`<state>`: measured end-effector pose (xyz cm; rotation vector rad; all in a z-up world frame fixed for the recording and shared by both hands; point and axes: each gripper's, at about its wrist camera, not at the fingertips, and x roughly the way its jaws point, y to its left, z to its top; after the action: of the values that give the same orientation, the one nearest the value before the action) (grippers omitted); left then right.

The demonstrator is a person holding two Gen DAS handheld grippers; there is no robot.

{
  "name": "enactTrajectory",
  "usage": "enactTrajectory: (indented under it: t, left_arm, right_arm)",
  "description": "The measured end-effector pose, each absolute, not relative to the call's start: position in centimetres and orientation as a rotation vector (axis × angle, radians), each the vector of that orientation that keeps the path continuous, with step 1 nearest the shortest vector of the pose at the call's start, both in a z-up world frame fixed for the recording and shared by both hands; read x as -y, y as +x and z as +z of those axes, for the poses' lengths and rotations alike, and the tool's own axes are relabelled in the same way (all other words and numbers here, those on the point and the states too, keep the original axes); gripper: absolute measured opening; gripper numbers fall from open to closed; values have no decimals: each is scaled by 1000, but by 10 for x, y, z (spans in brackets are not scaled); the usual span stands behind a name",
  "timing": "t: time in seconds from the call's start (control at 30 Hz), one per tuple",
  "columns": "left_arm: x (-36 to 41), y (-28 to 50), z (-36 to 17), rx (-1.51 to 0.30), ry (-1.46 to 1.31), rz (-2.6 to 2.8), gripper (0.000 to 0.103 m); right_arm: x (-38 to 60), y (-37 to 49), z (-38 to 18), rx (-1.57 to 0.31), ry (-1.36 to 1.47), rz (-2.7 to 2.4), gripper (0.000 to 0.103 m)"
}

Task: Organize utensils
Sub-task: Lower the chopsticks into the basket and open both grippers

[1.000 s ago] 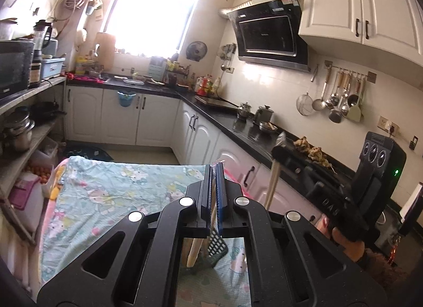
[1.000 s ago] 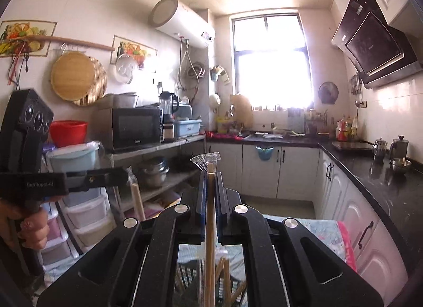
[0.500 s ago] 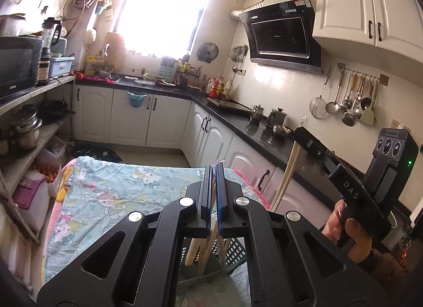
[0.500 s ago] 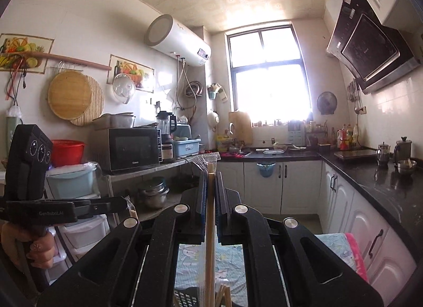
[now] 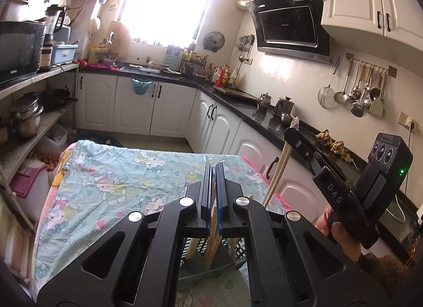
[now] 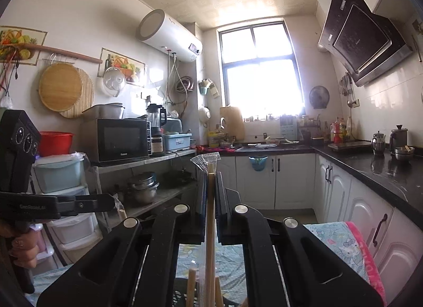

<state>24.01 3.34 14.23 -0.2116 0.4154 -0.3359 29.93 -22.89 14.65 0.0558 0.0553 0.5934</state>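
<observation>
Now my left tongs (image 5: 213, 195) are pinched on a wooden stick above the black basket (image 5: 239, 250) on the worktop (image 5: 111, 174); my right tongs (image 6: 211, 195) clamp wrapped chopsticks (image 6: 210, 217) upright. Best to lower each straight into a slot, then release.

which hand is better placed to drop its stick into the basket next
Right, probably. The right gripper holds its wrapped stick upright over the basket. The left gripper also grips a stick, but what lies beneath it is mostly hidden.
</observation>
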Motion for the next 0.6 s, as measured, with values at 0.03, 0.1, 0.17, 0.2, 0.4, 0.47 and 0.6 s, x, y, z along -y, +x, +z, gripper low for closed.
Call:
enactTrajectory:
  t: [0.03,0.1,0.17,0.2,0.4,0.47,0.6]
  left_arm:
    - [-33,241,139,-422,-215,-338,1]
    - [-32,242,133,-430,-214,-334,1]
    - [-32,242,127,-440,-216,-335,1]
    - [-31,242,124,-446,-216,-334,1]
    - [-29,243,108,-477,-214,-328,1]
    - [-29,243,104,-486,-214,-327,1]
    - [-31,242,100,-495,-223,-324,1]
  right_arm:
    - [228,300,144,-57,57,591,6]
    - [226,302,136,-59,55,583,6]
    - [224,303,130,-65,54,584,6]
    - [222,304,125,-73,51,582,6]
    - [217,308,106,-118,61,578,6]
    - [215,308,101,-140,64,584,6]
    - [211,307,97,-167,52,584,16]
